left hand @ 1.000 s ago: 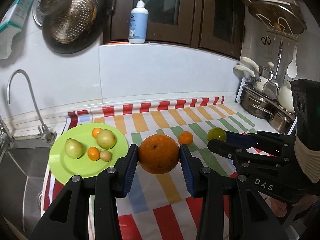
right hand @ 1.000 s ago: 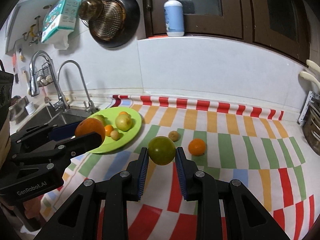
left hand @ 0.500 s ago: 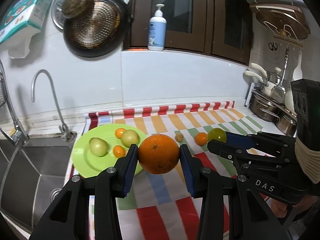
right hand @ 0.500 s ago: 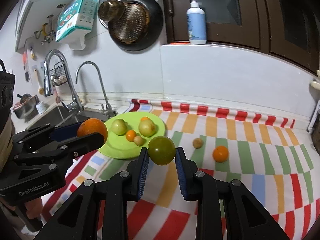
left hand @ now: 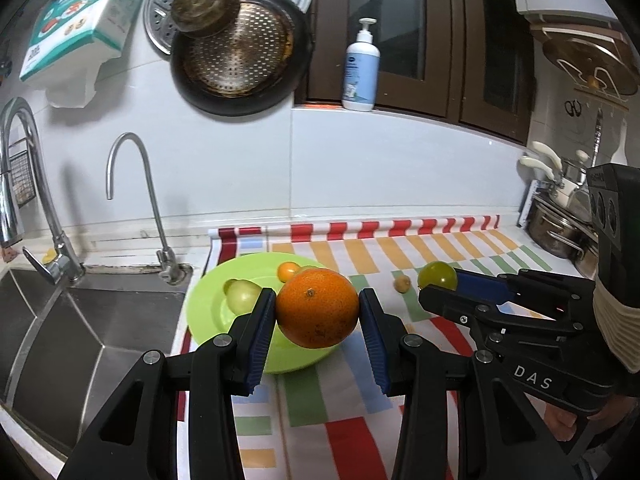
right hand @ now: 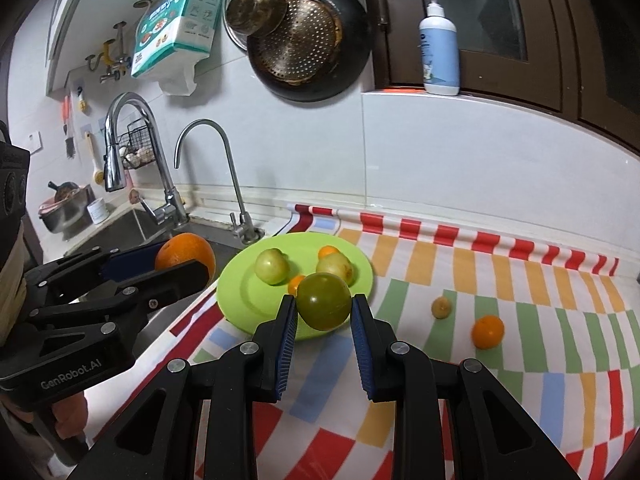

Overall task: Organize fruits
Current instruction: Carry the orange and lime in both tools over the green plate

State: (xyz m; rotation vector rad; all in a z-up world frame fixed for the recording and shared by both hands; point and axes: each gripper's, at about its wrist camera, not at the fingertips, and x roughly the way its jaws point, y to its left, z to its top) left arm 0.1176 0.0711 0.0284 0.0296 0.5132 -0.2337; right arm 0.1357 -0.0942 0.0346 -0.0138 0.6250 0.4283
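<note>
My left gripper (left hand: pixel 317 314) is shut on a large orange (left hand: pixel 317 309), held in the air over the near rim of the lime green plate (left hand: pixel 208 300). My right gripper (right hand: pixel 323 307) is shut on a green round fruit (right hand: pixel 324 301), above the plate's (right hand: pixel 240 276) near edge. The plate holds two pale green fruits (right hand: pixel 272 265) and small oranges (right hand: pixel 328 251). Each gripper shows in the other's view: the left gripper (right hand: pixel 184 258) with its orange, the right gripper (left hand: pixel 438 280) with the green fruit (left hand: pixel 437 275).
A striped cloth (right hand: pixel 540 280) covers the counter, with a small tan fruit (right hand: pixel 441 307) and a small orange (right hand: pixel 487 331) lying on it to the right. A steel sink (left hand: pixel 60 332) with taps (left hand: pixel 132 184) lies left of the plate. Pots (left hand: pixel 556 228) stand at the far right.
Both grippers, still holding their fruits, have moved left along the counter toward the plate and sink. The plate now lies right under them, and the loose fruits have fallen behind to the right.
</note>
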